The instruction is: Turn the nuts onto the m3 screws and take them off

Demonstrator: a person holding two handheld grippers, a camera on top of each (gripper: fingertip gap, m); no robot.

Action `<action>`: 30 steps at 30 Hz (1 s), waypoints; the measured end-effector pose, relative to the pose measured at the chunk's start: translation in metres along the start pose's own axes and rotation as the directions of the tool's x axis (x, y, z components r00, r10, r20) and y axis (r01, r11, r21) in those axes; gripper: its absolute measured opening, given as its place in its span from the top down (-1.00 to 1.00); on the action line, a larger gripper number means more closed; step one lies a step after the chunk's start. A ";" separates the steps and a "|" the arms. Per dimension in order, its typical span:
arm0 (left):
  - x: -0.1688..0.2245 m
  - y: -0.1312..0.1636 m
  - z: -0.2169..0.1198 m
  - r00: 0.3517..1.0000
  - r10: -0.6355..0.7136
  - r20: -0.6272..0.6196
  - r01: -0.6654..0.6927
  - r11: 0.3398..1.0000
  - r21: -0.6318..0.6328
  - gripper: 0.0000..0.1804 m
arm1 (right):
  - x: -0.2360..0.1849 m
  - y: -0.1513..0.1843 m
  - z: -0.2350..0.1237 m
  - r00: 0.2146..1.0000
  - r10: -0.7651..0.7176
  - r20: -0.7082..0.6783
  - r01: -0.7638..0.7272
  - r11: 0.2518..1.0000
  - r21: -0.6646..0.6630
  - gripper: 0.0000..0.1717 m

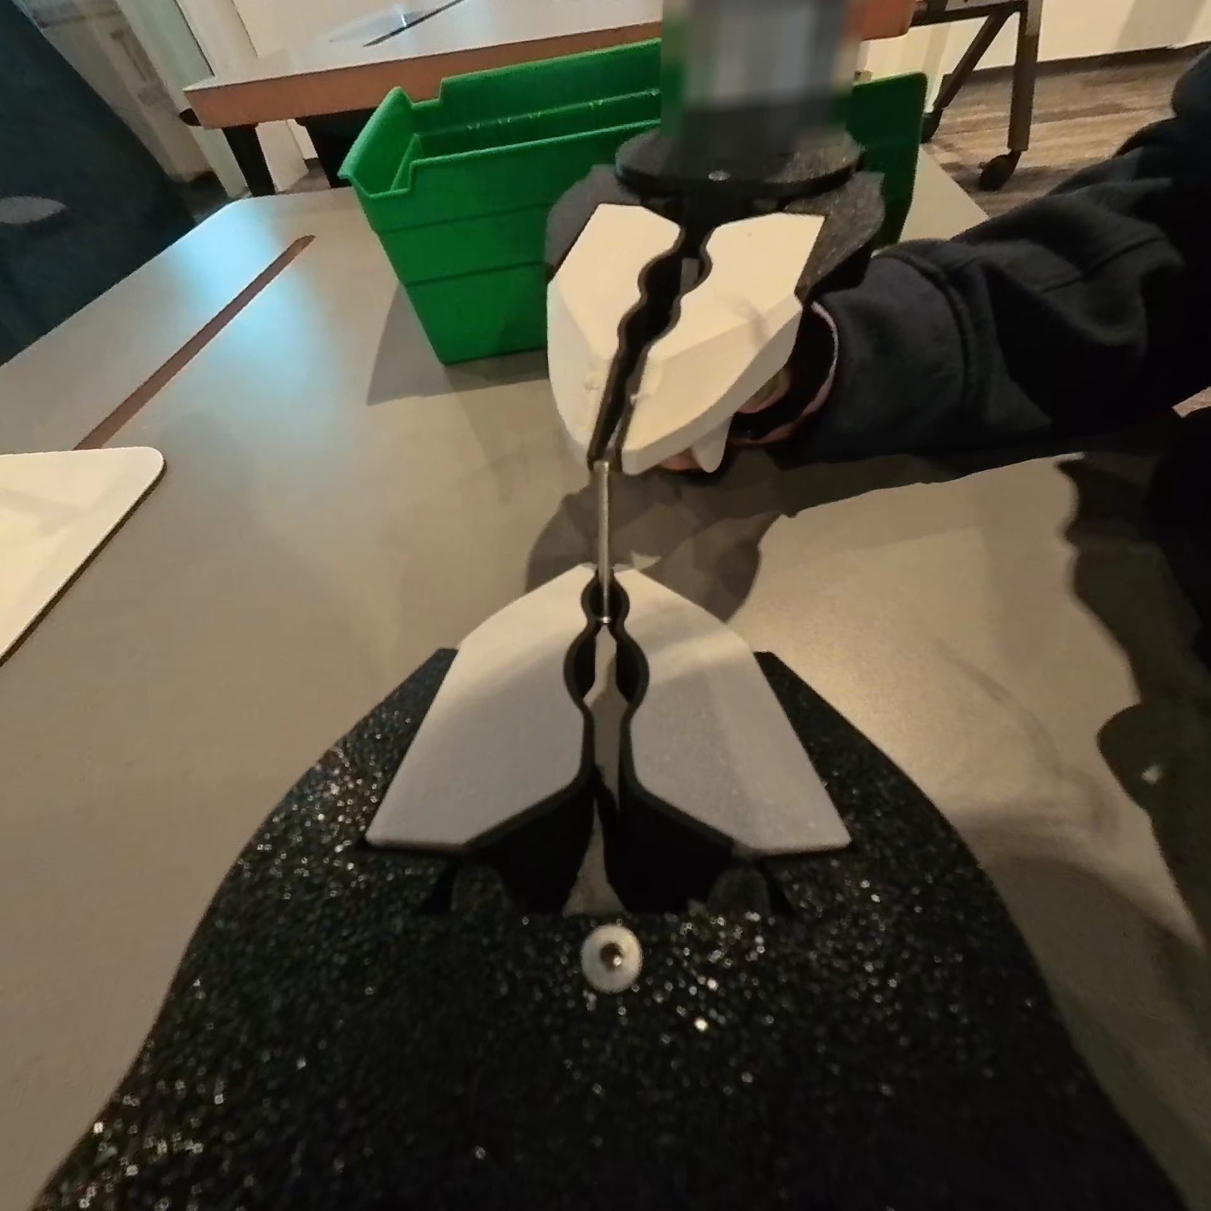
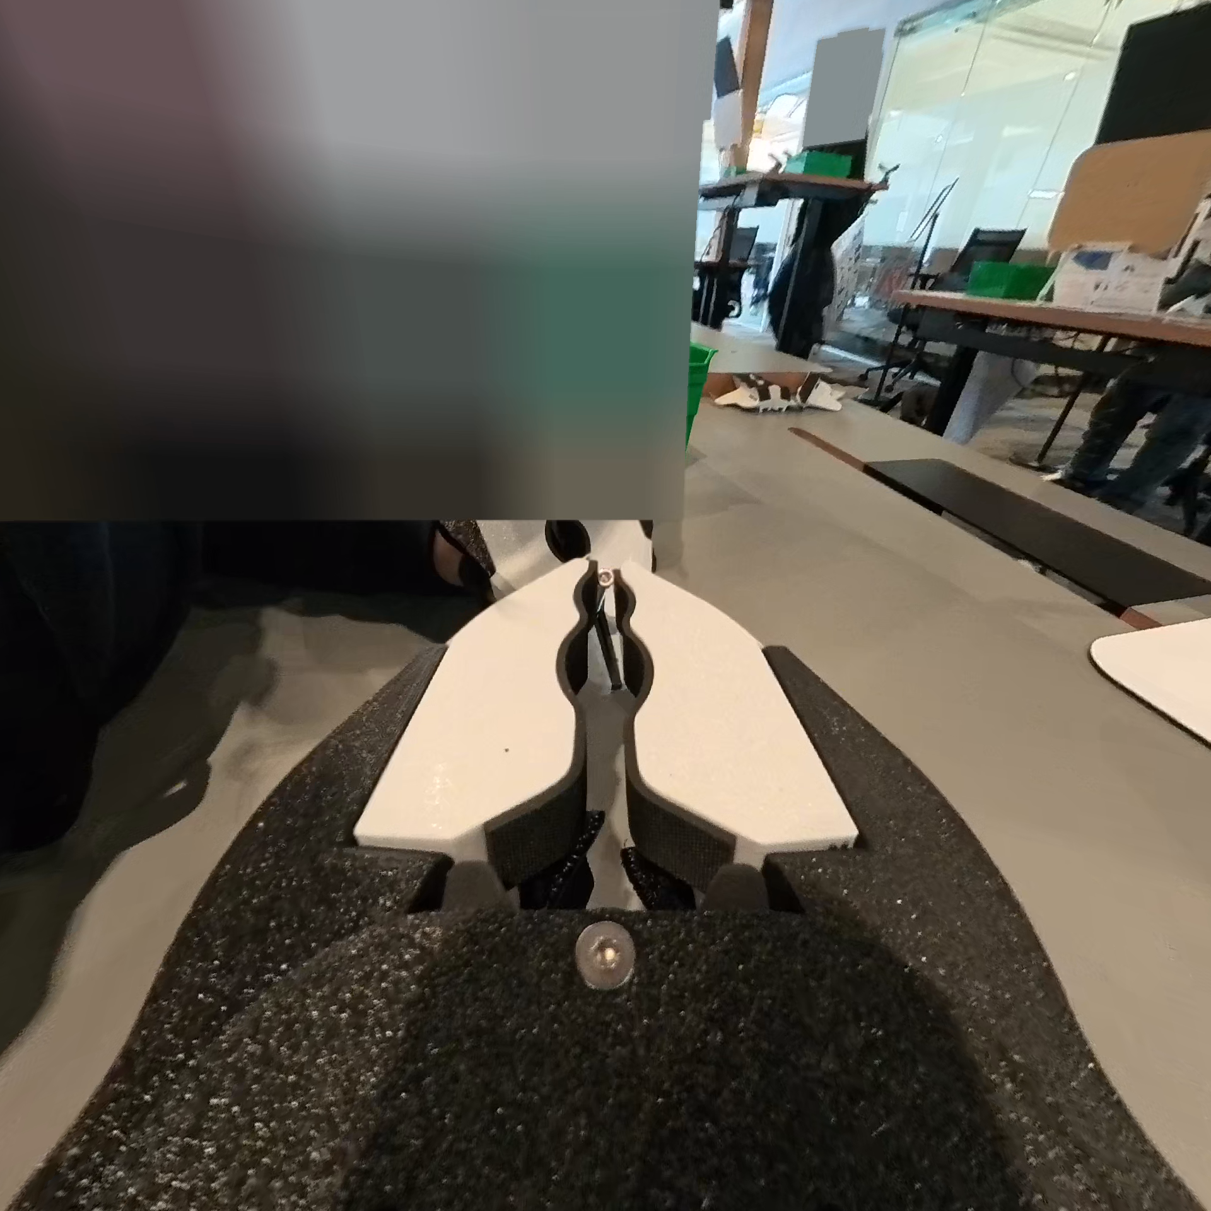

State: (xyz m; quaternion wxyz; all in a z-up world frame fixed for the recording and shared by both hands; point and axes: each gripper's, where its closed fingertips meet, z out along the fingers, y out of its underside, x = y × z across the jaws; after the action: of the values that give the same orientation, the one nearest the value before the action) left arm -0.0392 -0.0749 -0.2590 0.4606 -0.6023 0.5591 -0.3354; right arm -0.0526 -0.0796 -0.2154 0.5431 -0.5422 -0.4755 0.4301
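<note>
In the left wrist view my left gripper (image 1: 606, 583) is shut on the near end of a long thin silver screw (image 1: 604, 524) and holds it above the grey table (image 1: 295, 557). The screw points away to my right gripper (image 1: 606, 455), whose tips close on the screw's far end. In the right wrist view my right gripper (image 2: 606, 567) is shut on a small silver nut (image 2: 606, 576) at its fingertips. A thin dark rod shows in the gap behind the nut. The left gripper (image 2: 590, 540) lies just beyond, mostly hidden by a blurred patch.
A green bin (image 1: 498, 196) stands at the table's far side. A white board (image 1: 65, 524) lies at the left, also in the right wrist view (image 2: 1160, 675). A black strip (image 2: 1048, 518) lies on the table. A dark sleeve (image 1: 983, 327) reaches in from the right.
</note>
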 end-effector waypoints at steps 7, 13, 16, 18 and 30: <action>0.001 0.004 0.003 1.000 0.018 0.001 -0.018 0.999 -0.035 1.00 | -0.001 0.005 -0.003 1.000 0.014 0.018 -0.013 0.998 -0.066 0.95; 0.000 0.003 0.002 1.000 0.008 0.001 -0.008 1.000 -0.029 1.00 | 0.000 0.004 -0.002 0.999 0.031 0.013 -0.031 0.998 -0.046 0.94; 0.000 0.003 0.002 1.000 0.006 0.002 -0.006 1.000 -0.024 1.00 | 0.001 0.004 -0.001 0.999 0.032 0.004 -0.031 0.999 -0.034 0.92; -0.001 0.002 0.002 1.000 0.001 0.003 -0.001 1.000 -0.019 1.00 | 0.004 0.002 -0.001 0.999 0.023 -0.021 -0.024 0.999 -0.021 0.84; 0.000 0.001 0.001 1.000 -0.008 -0.011 0.008 1.000 -0.013 1.00 | 0.000 -0.003 0.004 0.998 0.056 0.001 -0.056 0.998 0.032 0.74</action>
State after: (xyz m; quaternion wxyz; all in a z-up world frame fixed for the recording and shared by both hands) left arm -0.0386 -0.0743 -0.2604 0.4522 -0.6057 0.5614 -0.3370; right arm -0.0563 -0.0794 -0.2129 0.5394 -0.5465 -0.4533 0.4526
